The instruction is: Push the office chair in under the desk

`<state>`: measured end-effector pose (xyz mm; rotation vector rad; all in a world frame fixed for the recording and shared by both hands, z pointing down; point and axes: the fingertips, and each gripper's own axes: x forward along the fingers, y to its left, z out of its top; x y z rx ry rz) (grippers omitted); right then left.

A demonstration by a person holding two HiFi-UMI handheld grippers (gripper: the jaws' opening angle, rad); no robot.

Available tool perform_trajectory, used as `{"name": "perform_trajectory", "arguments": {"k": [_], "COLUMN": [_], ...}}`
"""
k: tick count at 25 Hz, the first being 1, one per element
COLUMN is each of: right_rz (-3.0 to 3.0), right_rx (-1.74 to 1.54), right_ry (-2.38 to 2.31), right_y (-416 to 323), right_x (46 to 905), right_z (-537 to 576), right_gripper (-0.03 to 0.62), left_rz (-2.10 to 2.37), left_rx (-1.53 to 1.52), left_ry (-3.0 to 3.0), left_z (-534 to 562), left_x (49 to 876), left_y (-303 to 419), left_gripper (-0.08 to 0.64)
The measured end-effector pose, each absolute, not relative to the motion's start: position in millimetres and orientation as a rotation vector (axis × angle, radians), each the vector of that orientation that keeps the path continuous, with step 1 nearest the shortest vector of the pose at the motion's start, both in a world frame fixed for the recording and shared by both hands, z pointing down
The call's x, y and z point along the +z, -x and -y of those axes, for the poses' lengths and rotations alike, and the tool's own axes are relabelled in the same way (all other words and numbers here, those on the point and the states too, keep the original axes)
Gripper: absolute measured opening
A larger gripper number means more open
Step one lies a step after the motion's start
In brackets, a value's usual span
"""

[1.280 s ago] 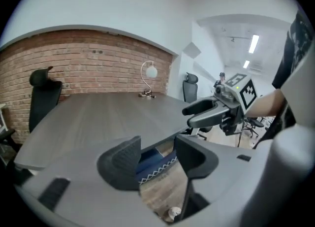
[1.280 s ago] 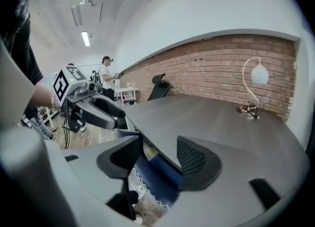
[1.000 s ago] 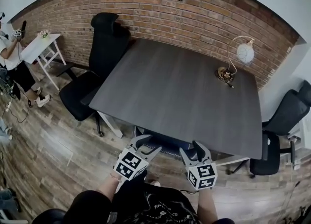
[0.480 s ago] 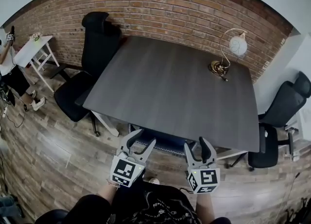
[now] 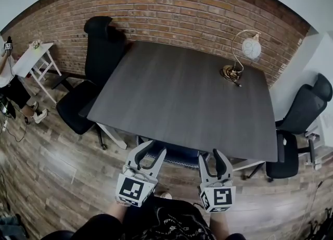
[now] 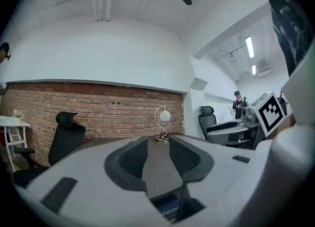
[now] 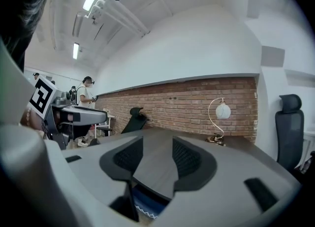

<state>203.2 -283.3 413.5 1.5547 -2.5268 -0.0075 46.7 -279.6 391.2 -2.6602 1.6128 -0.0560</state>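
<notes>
Spanning mid-frame: dark wood-grain desk point(image 5: 182, 98), top bare save 1 lamp point(image 5: 251, 48) near the far right corner. Brick wall point(image 5: 171, 12) behind, white wall above it. Plank floor point(image 5: 52, 166) all round. 2 black chairs: left chair point(image 5: 101, 51) against the desk's left side, right chair point(image 5: 302, 119) off its right end. Small white table point(image 5: 31, 59) far left, with a person point(image 5: 10, 83) beside it (cut by the frame edge).

Office chair point(image 5: 177, 155) sits under the desk's near edge, in line with the gap between the 2 grippers. Only a strip of blue fabric shows, edged by a white zigzag line in both gripper views. Base, arms and wheels are hidden by the desktop. The strip's long axis runs along the desk edge; which way the seat faces cannot be told.

Left gripper point(image 5: 151, 153) and right gripper point(image 5: 212, 158) point at the near desk edge. Both pairs of jaws stand apart, having just been closing, with nothing held between them.
</notes>
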Motion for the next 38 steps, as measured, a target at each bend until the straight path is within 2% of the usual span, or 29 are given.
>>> {"name": "perform_trajectory", "arguments": {"k": [6, 10, 38], "right_rz": [2.526, 2.53, 2.527], "right_rx": [-0.056, -0.078, -0.153], "right_ry": [-1.582, -1.578, -1.535], "right_y": [-199.9, -194.5, -173.2], "right_x": [404.0, 403.7, 404.8], "right_z": [283.0, 282.4, 290.5], "right_gripper": [0.069, 0.02, 0.003], "left_rz": [-1.669, -1.71, -1.668], "left_rx": [-0.066, -0.046, -0.121], "left_ry": [2.622, 2.644, 2.632], "left_z": [275.0, 275.4, 284.5], "left_x": [395.2, 400.0, 404.1], "left_y": [-46.9, -44.6, -36.8], "left_gripper": [0.044, 0.016, 0.006]}}
